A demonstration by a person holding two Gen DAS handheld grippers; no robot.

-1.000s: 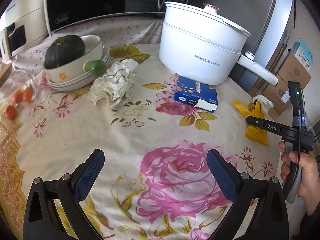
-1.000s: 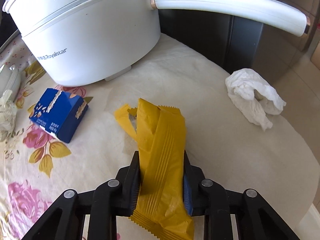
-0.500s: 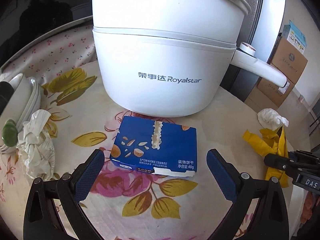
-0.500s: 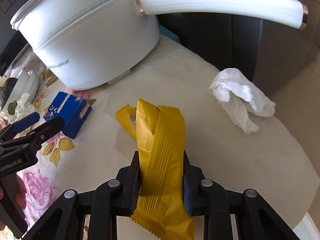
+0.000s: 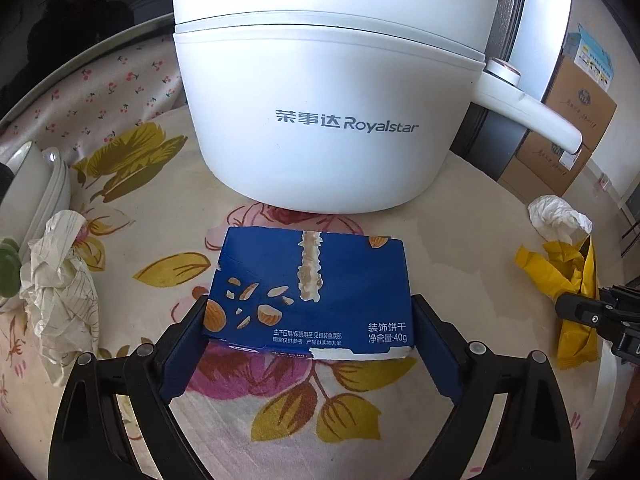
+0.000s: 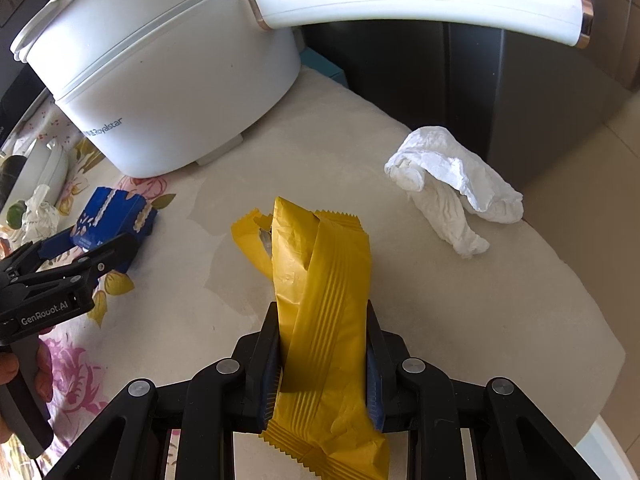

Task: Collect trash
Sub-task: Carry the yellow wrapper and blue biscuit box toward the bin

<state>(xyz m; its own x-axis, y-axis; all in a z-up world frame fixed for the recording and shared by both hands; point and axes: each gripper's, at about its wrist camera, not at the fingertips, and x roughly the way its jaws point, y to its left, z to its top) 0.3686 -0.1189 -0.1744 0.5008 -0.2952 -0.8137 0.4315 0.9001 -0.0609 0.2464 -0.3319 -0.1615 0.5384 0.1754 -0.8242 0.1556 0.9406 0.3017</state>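
A torn blue biscuit box (image 5: pixel 312 292) lies on the flowered tablecloth in front of the white pot. My left gripper (image 5: pixel 310 328) has its jaws on both sides of the box's near end, touching it. The box also shows in the right wrist view (image 6: pixel 116 216) with the left gripper (image 6: pixel 86 250) around it. My right gripper (image 6: pixel 322 344) is shut on a yellow snack wrapper (image 6: pixel 320 280) and holds it off the table. The wrapper shows in the left wrist view (image 5: pixel 572 284). A crumpled white tissue (image 6: pixel 452 184) lies beyond it near the table's edge.
A large white Royalstar pot (image 5: pixel 332 100) with a long handle (image 6: pixel 420 4) stands just behind the box. A crumpled paper wad (image 5: pixel 60 276) and stacked bowls (image 5: pixel 44 184) are at the left. Cardboard boxes (image 5: pixel 568 120) stand past the table's right edge.
My left gripper has moved forward to the blue box and closed its jaws against its sides. My right gripper has lifted slightly with the yellow wrapper still in it.
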